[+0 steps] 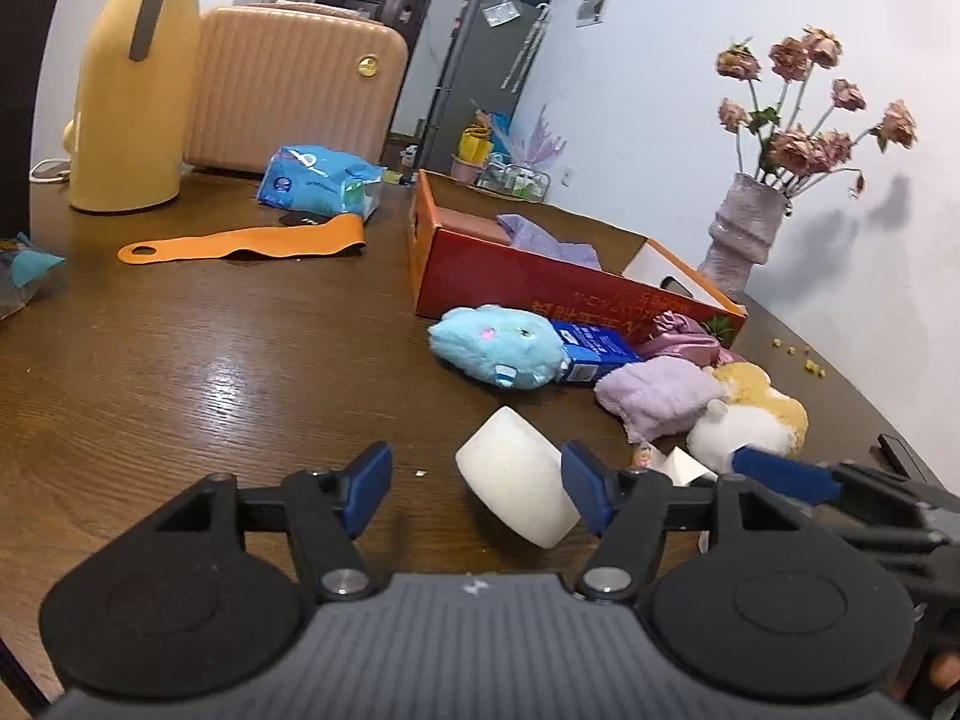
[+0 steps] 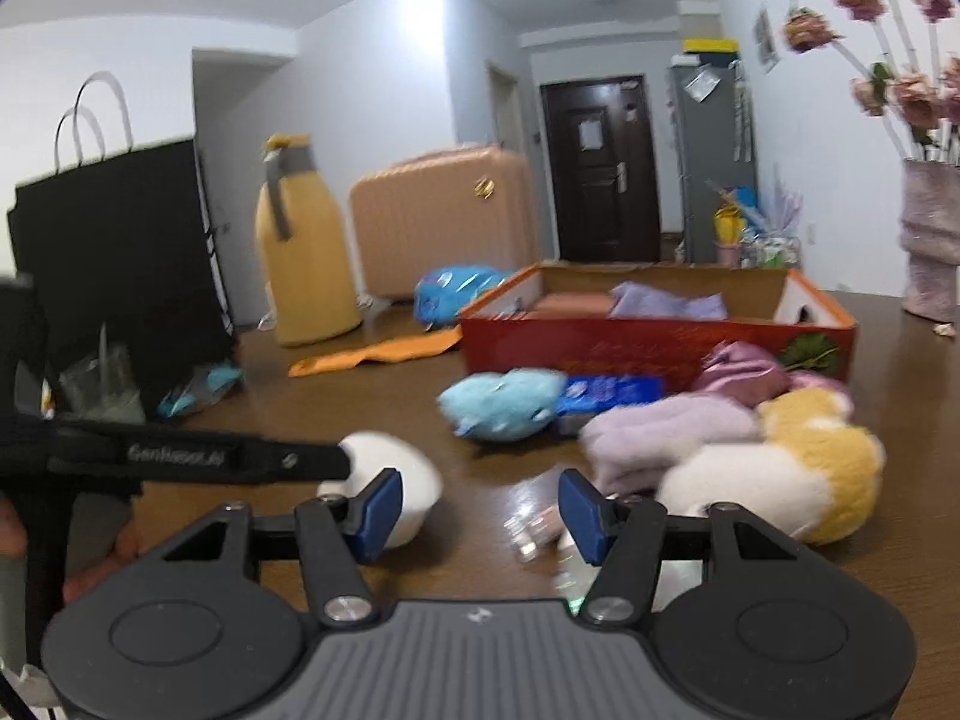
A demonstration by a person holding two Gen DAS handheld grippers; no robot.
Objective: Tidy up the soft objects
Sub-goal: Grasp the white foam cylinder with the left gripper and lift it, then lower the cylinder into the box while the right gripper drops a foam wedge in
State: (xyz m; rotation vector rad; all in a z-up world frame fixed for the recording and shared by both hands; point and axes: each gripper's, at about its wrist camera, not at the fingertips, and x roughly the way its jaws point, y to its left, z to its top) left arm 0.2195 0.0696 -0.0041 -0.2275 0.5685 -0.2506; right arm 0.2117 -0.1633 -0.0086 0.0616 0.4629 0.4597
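Note:
My left gripper (image 1: 477,495) is open low over the brown table (image 1: 240,360); a white foam cylinder (image 1: 516,480) lies between its fingers, against the right pad. Beyond lie a blue plush (image 1: 498,345), a blue packet (image 1: 594,348), a lilac cloth (image 1: 654,399), a pink satin piece (image 1: 681,333) and a white-and-yellow plush (image 1: 750,420). The red cardboard box (image 1: 540,282) holds a lilac cloth (image 1: 549,240). My right gripper (image 2: 480,507) is open and empty, short of the lilac cloth (image 2: 666,432) and white-and-yellow plush (image 2: 780,480). The left gripper's body (image 2: 198,456) and the white cylinder (image 2: 396,480) show at its left.
A yellow jug (image 1: 132,102), a peach suitcase (image 1: 294,90), a blue wipes pack (image 1: 318,180) and an orange strap (image 1: 240,243) are at the far left. A vase of dried roses (image 1: 744,228) stands far right. A black paper bag (image 2: 114,258) stands left.

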